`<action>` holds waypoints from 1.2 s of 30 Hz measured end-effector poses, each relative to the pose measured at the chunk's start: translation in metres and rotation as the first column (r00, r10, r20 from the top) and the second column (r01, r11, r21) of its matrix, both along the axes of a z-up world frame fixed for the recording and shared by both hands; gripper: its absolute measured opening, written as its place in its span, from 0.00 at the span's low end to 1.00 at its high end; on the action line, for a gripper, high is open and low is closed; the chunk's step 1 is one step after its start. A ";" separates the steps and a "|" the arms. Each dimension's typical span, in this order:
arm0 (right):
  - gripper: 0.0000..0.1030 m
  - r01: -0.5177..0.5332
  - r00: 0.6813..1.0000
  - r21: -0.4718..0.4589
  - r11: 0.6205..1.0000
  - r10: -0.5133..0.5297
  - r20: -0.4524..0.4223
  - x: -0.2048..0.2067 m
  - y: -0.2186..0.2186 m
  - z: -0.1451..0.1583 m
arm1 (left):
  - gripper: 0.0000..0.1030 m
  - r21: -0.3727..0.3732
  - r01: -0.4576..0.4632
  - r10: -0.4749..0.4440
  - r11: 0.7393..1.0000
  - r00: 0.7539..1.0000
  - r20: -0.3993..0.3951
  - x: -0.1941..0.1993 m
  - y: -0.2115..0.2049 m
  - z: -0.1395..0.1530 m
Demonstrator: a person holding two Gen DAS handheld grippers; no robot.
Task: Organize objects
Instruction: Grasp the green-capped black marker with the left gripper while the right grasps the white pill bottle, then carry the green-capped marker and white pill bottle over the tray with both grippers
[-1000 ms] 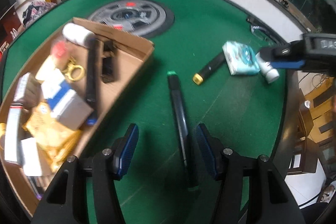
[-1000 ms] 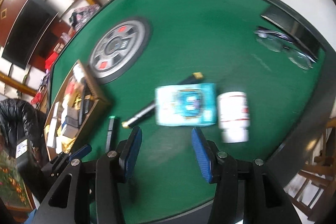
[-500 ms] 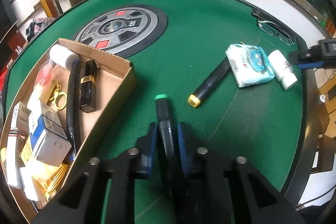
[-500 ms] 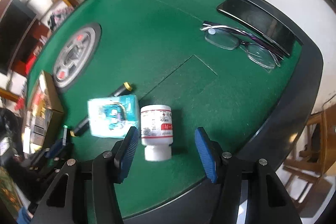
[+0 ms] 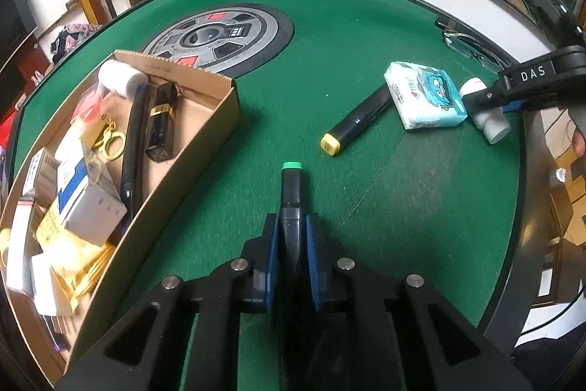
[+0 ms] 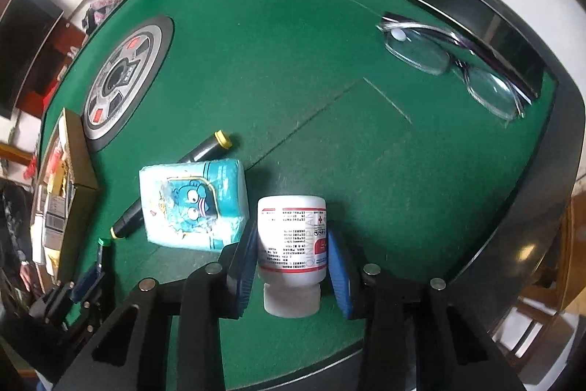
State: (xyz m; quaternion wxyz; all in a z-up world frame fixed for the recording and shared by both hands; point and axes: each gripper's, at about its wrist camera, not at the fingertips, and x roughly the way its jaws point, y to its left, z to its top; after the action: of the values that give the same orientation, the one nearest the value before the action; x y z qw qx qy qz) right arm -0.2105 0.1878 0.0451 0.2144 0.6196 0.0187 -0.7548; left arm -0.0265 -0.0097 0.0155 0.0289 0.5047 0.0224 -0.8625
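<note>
The left claw (image 5: 291, 244) is clenched on a black marker with a green cap (image 5: 291, 187); both blue pads press its barrel, and the capped end projects forward over the green worktop (image 5: 366, 24). The right claw (image 6: 291, 257) is closing around a white pill bottle (image 6: 291, 237) that lies on its side with the cap toward the camera; the bottle sits between the pads, the left pad against its label, the right pad at its edge with contact uncertain. Just left of the bottle, touching or nearly so, lies a blue tissue pack (image 6: 194, 204), which partly covers a black marker with yellow ends (image 6: 208, 149). A cardboard box (image 5: 205, 138) stands at the left of the worktop, holding small cartons, a gold-banded black tube, a white bottle and a key ring. A round grey disc (image 5: 223, 35) lies beyond the box. Spectacles (image 6: 450, 68) and a dark phone (image 6: 476, 24) rest near the far right rim.
</note>
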 end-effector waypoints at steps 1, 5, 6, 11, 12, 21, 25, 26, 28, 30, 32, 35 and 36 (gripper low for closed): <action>0.38 0.005 1.000 -0.009 1.000 -0.005 -0.001 0.002 0.003 0.002 | 0.14 0.003 -0.002 0.002 1.000 1.000 0.000 0.002 0.000 0.000; 0.38 0.019 1.000 -0.031 0.999 -0.019 -0.011 0.009 0.009 0.010 | 0.14 0.030 -0.007 0.007 1.000 1.000 -0.008 0.008 -0.001 0.002; 0.38 0.022 1.000 -0.036 0.999 -0.022 -0.010 0.011 0.010 0.012 | 0.14 0.033 -0.004 0.004 0.999 1.000 -0.008 0.009 -0.001 0.002; 0.38 0.030 0.999 -0.055 0.998 -0.031 -0.014 0.023 0.012 0.018 | 0.14 0.032 0.014 -0.013 0.999 1.000 -0.028 0.012 0.001 0.008; 0.38 0.029 0.999 -0.056 0.998 -0.030 -0.016 0.027 0.010 0.019 | 0.14 0.033 0.016 -0.015 0.999 0.999 -0.034 0.012 0.001 0.010; 0.38 0.005 1.000 -0.068 0.998 -0.007 -0.029 0.062 0.001 0.026 | 0.14 0.034 0.076 -0.074 0.997 0.995 -0.061 0.009 0.007 0.019; 0.38 0.004 0.999 -0.068 0.998 -0.006 -0.034 0.077 0.000 0.029 | 0.14 0.033 0.126 -0.123 0.992 0.990 -0.063 0.006 0.017 0.020; 0.38 0.004 0.999 -0.067 0.998 -0.006 -0.036 0.081 0.001 0.030 | 0.14 0.034 0.135 -0.133 0.990 0.989 -0.064 0.006 0.020 0.019; 0.38 0.006 0.999 -0.064 0.998 -0.008 -0.038 0.088 0.001 0.030 | 0.14 0.041 0.164 -0.161 0.986 0.985 -0.062 0.005 0.025 0.019; 0.38 0.012 0.999 -0.058 0.998 -0.015 -0.039 0.094 0.003 0.030 | 0.14 0.047 0.190 -0.187 0.981 0.980 -0.065 0.005 0.029 0.019; 0.38 0.022 0.999 -0.060 0.998 -0.024 -0.038 0.099 0.005 0.030 | 0.14 0.056 0.211 -0.207 0.976 0.976 -0.067 0.006 0.032 0.019; 0.38 0.040 0.998 -0.064 0.997 -0.043 -0.041 0.108 0.009 0.032 | 0.14 0.063 0.242 -0.237 0.968 0.969 -0.071 0.007 0.036 0.020; 0.38 0.046 0.998 -0.064 0.997 -0.049 -0.041 0.110 0.011 0.032 | 0.14 0.065 0.249 -0.244 0.966 0.967 -0.072 0.007 0.036 0.021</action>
State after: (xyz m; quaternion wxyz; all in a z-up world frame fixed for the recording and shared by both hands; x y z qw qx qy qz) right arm -0.1002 0.1987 0.0772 0.2154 0.5965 -0.0153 -0.7730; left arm -0.0197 0.0268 0.0367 -0.0979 0.4765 -0.0082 -0.8737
